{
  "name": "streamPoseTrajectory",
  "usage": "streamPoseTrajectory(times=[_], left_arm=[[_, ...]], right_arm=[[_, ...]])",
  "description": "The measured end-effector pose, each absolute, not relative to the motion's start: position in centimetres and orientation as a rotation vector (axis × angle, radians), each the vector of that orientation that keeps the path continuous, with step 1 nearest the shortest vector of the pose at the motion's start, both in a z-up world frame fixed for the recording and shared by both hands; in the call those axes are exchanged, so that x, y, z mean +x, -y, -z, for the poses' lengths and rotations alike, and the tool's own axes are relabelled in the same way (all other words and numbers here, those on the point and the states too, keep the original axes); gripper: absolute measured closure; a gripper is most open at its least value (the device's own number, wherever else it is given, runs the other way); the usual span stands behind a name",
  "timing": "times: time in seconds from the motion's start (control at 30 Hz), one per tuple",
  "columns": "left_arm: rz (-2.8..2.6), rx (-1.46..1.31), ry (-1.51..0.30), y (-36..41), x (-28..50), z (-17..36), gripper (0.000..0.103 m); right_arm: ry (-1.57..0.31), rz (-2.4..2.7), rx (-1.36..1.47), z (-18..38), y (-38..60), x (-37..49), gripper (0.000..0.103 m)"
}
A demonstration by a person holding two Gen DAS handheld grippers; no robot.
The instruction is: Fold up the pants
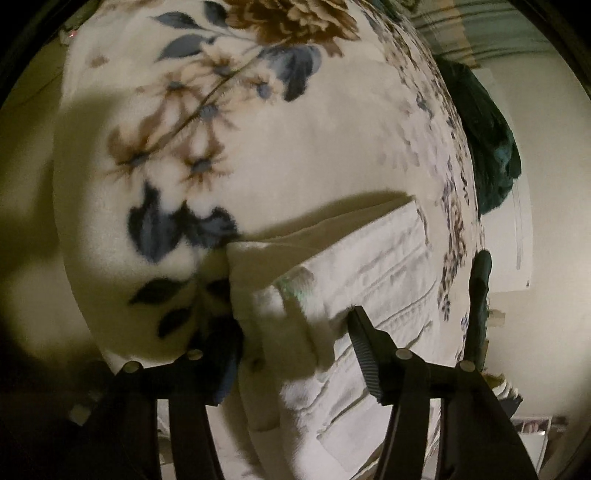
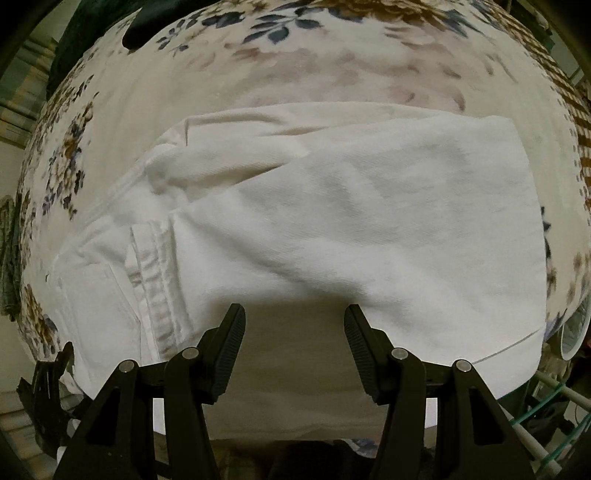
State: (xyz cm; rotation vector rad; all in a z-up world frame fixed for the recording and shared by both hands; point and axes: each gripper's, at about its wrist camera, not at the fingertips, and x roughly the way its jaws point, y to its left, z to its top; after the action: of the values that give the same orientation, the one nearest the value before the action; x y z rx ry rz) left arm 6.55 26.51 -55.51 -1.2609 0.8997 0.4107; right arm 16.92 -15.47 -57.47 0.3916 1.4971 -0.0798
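Observation:
White pants (image 2: 332,221) lie folded on a floral blanket (image 2: 295,66), legs doubled over toward the waistband and back pocket at the left. My right gripper (image 2: 294,321) is open and empty, just above the pants' near edge. In the left wrist view the pants (image 1: 369,266) show their waistband end with seams and a pocket. My left gripper (image 1: 291,332) is open with pants fabric bunched between its jaws; the right finger (image 1: 364,343) shows, the left finger is hidden behind cloth. The other gripper (image 1: 480,295) shows at the right there.
The floral blanket (image 1: 258,129) covers the bed. Dark green cloth (image 1: 491,147) lies at the bed's edge, also seen in the right wrist view (image 2: 96,26). A white rack with green wire (image 2: 546,424) stands at the lower right.

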Motion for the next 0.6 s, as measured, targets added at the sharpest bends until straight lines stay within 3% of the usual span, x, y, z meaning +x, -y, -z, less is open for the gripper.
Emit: streamPoseTrajectory(times=[0.03,0.1,0.2,0.27,0.6], left_arm=[[-0.420,-1.253,-0.897,-26.4,6.6,55.3,0.052],[-0.439,-1.218,-0.883,-26.0,7.0,54.7,0.069],[-0.436,-1.134,-0.864,-25.1,7.1,52.7,0.083],[-0.416,-1.075,-0.848,-24.4,7.2,50.9,0.088],[-0.184,-0.685,-0.731,-14.8,8.2,38.4,0.089]], right_arm=[[-1.496,0.078,0.392,57.6,15.2,17.1,0.044],[-1.494,0.073,0.392,57.8,14.6,17.6,0.044],[-1.496,0.064,0.386,57.8,14.6,17.4,0.044],[-1.492,0.061,0.384,57.7,14.8,17.2,0.044],[-1.454,0.076,0.468,56.2,20.5,14.7,0.045]])
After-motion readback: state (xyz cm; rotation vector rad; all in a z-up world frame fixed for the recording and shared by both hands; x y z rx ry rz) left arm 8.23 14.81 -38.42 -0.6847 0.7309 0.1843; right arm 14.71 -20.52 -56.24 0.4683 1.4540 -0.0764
